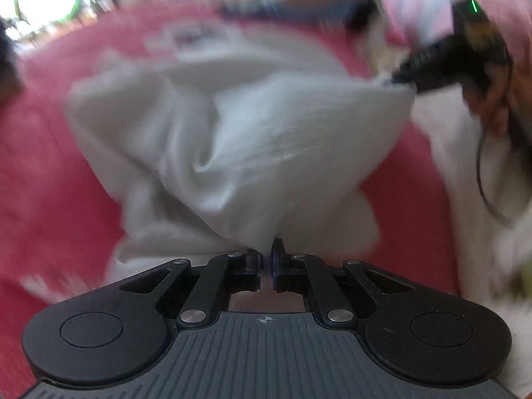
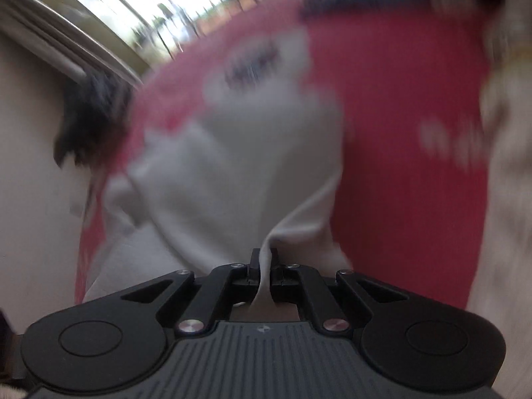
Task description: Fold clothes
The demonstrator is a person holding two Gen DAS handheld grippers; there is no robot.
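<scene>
A white garment (image 1: 252, 139) hangs bunched over a red cloth surface (image 1: 50, 179). My left gripper (image 1: 266, 254) is shut on one edge of it, and the fabric fans out from its pinched fingertips. In the left wrist view my right gripper (image 1: 404, 78) shows at the upper right, clamped on another corner, so the cloth stretches between the two. In the right wrist view the white garment (image 2: 239, 153) rises from my right gripper (image 2: 265, 259), which is shut with a fold of it pressed between the pads. Both views are blurred by motion.
The red cloth surface (image 2: 409, 133) has pale printed marks (image 2: 445, 139). A dark fuzzy object (image 2: 89, 113) lies at its left edge. A window frame (image 2: 76, 43) runs along the upper left. A hand and cable (image 1: 492, 109) show behind my right gripper.
</scene>
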